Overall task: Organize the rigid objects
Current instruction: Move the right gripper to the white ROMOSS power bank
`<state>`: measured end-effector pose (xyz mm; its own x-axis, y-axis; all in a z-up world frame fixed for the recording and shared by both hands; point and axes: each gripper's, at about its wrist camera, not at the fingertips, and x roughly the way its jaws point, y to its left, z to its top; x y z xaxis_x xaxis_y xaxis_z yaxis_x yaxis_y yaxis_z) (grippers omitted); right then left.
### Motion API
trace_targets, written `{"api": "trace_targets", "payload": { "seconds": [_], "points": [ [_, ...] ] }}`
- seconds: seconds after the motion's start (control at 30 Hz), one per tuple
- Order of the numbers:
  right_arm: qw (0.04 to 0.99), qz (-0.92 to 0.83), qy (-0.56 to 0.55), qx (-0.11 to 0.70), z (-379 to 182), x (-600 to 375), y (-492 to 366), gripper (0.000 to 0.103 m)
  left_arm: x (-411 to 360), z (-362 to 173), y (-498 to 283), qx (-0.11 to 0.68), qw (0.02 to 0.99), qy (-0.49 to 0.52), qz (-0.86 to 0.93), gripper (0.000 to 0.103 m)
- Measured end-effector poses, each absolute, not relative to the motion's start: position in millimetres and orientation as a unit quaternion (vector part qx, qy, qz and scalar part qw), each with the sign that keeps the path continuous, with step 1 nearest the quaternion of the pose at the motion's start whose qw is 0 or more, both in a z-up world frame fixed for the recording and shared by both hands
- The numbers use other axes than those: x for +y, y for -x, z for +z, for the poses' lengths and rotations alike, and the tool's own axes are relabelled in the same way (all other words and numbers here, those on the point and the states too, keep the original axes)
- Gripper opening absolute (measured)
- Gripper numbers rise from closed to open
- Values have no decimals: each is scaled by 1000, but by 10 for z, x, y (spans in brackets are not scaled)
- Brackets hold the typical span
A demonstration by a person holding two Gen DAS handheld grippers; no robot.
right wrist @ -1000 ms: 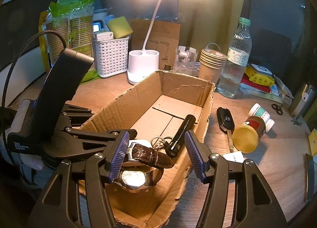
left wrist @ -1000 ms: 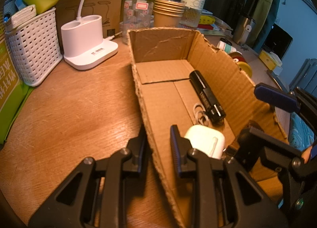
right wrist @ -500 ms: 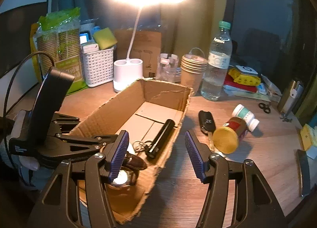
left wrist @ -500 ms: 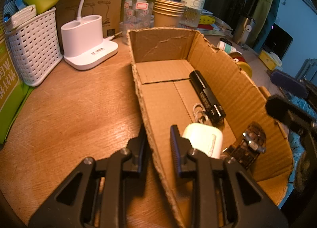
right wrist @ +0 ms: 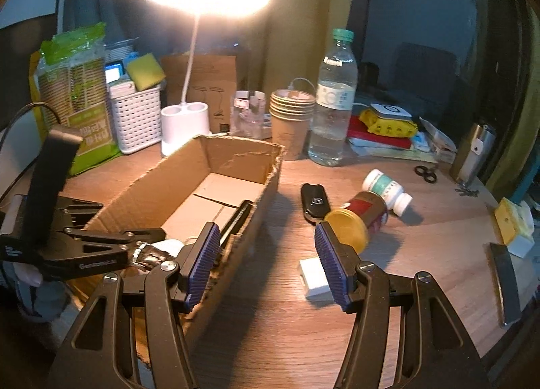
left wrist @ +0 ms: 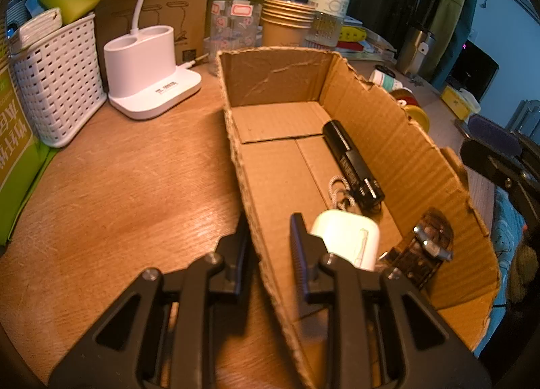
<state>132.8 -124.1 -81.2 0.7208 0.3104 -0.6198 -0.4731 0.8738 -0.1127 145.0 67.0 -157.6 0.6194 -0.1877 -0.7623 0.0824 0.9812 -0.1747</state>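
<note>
Little lettering here can be read. The black plastic arm of the left gripper [right wrist: 98, 262], seen in the right wrist view, carries small pale lettering that looks like "GenRobot.ai". The black cylindrical flashlight [left wrist: 351, 166] inside the open brown cardboard box [left wrist: 388, 139] has white print along its barrel, too small to make out. The green and tan snack bag [right wrist: 76, 95] bears large pale characters, not legible. The clear plastic water bottle [right wrist: 334, 98] has a white label with unreadable print.
</note>
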Motion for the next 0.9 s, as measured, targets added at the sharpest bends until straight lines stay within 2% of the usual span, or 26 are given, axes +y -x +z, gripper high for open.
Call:
{"api": "trace_targets", "payload": {
  "seconds": [0.9],
  "points": [
    [913,156,119,358,-1177,-1568,-1678,63,670,-1576,-1450,430,898,61,-75,25]
  ]
}}
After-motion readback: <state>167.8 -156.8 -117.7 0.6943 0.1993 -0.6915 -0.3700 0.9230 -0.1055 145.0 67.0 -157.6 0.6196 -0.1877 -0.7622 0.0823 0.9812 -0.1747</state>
